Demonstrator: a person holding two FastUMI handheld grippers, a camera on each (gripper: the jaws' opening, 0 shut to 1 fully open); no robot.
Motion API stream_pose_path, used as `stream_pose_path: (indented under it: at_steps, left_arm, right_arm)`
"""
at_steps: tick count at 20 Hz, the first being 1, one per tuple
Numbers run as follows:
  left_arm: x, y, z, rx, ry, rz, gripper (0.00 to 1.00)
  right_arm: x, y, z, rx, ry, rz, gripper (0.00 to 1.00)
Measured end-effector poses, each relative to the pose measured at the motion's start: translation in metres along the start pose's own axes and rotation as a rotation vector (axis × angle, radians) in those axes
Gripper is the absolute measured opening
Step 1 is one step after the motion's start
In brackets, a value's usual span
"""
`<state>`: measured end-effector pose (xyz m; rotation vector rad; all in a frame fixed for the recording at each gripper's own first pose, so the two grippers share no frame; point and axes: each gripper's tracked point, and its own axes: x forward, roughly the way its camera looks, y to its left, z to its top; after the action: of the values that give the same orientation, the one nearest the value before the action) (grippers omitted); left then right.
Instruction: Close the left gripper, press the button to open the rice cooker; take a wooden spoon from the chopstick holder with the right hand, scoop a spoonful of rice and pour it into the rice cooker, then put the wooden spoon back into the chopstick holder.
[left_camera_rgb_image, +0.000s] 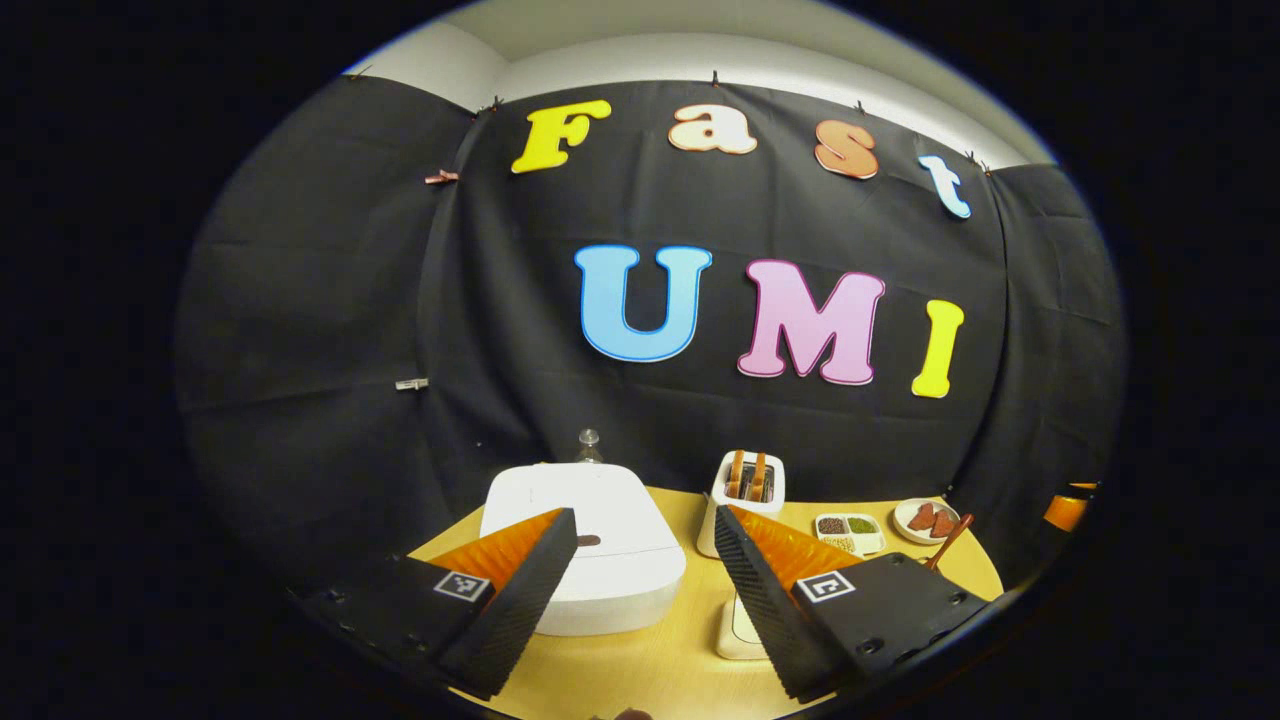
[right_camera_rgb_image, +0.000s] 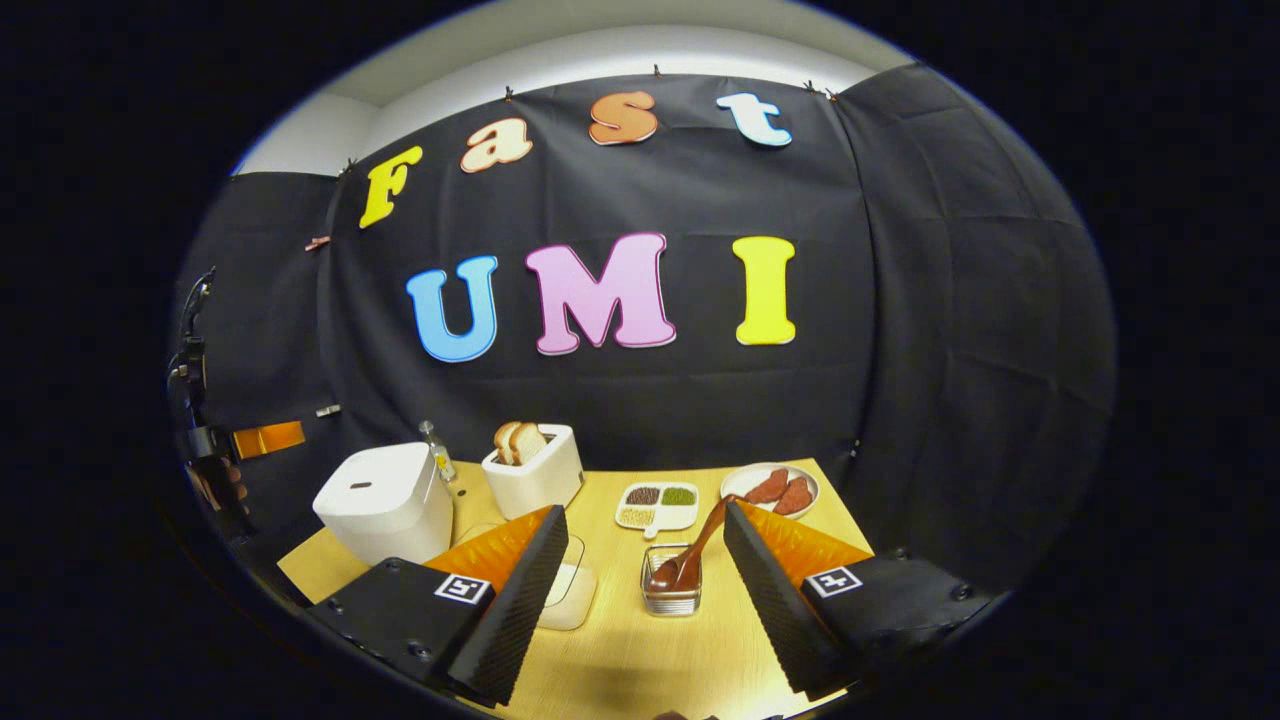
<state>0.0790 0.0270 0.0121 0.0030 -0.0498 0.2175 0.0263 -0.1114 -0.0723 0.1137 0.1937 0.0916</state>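
Wood surface (right_camera_rgb_image: 620, 640): rice cooker (right_camera_rgb_image: 385, 500) lid down, wooden spoon (right_camera_rgb_image: 695, 550) in the chopstick holder (right_camera_rgb_image: 671, 585), left tool (left_camera_rgb_image: 645, 575) and right tool (right_camera_rgb_image: 645, 575) both apart and empty — fits pre-press or all done.

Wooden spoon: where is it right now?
In the right gripper view the wooden spoon stands in the clear chopstick holder, centre table, just in front of the divided grain tray.

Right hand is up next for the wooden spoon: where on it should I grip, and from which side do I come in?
Grip the wooden spoon on its bare upper handle, coming from above, fingers either side. Its bowl sits down in the clear chopstick holder while the handle leans up and to the right, so probably that free end alone is reachable. The right gripper is open.
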Motion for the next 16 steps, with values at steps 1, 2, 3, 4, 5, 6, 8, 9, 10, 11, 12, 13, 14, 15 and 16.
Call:
stream_pose_path:
  at_steps: [1, 2, 3, 4, 5, 6, 8, 9, 10, 11, 12, 13, 14, 15, 16]
  left_arm:
    - [-0.011, -0.004, 0.005, -0.014, -0.011, 0.004, 0.95]
    - [-0.022, -0.006, 0.011, -0.025, -0.032, 0.007, 0.96]
    - [-0.032, -0.009, 0.018, -0.037, -0.055, 0.003, 0.96]
    - [-0.041, -0.016, 0.019, -0.053, -0.068, -0.024, 0.95]
    - [-0.048, -0.025, 0.018, -0.07, -0.071, -0.077, 0.95]
    - [-0.055, -0.03, 0.014, -0.083, -0.07, -0.112, 0.95]
    - [-0.064, -0.027, 0.007, -0.091, -0.057, -0.156, 0.95]
    - [-0.065, -0.022, 0.004, -0.087, -0.05, -0.165, 0.95]
    - [-0.067, -0.018, 0.003, -0.084, -0.043, -0.176, 0.96]
    - [-0.07, -0.013, 0.002, -0.075, -0.037, -0.181, 0.96]
    - [-0.07, -0.004, 0.004, -0.057, -0.04, -0.179, 0.96]
    - [-0.072, 0.003, 0.007, -0.036, -0.054, -0.186, 0.96]
    - [-0.075, 0.009, 0.008, -0.009, -0.056, -0.193, 0.95]
    - [-0.08, 0.015, 0.006, 0.025, -0.062, -0.207, 0.95]
    - [-0.083, 0.02, 0.007, 0.058, -0.082, -0.219, 0.95]
  right_arm:
    - [-0.004, -0.002, 0.001, 0.008, 0.002, -0.002, 0.99]
    - [-0.008, -0.002, 0.001, 0.024, 0.002, 0.001, 0.98]
    - [-0.011, -0.001, 0.001, 0.034, 0.004, 0.0, 0.98]
    - [-0.015, 0.0, -0.002, 0.034, 0.012, -0.004, 0.99]
    - [-0.017, 0.002, -0.005, 0.029, 0.014, -0.006, 0.98]
    - [-0.019, 0.006, -0.008, 0.021, 0.018, -0.008, 0.98]
    - [-0.026, 0.023, -0.003, 0.051, 0.002, -0.003, 0.99]
    - [-0.029, 0.031, 0.004, 0.067, -0.019, -0.01, 0.98]
    - [-0.032, 0.037, 0.009, 0.069, -0.036, -0.033, 0.98]
    - [-0.036, 0.044, 0.012, 0.066, -0.05, -0.051, 0.98]
    - [-0.04, 0.054, 0.017, 0.06, -0.064, -0.062, 0.98]
    - [-0.045, 0.065, 0.019, 0.049, -0.077, -0.072, 0.98]
    - [-0.049, 0.073, 0.02, 0.033, -0.083, -0.084, 0.98]
    - [-0.055, 0.081, 0.022, 0.015, -0.097, -0.094, 0.98]
    - [-0.06, 0.085, 0.024, -0.002, -0.109, -0.112, 0.99]
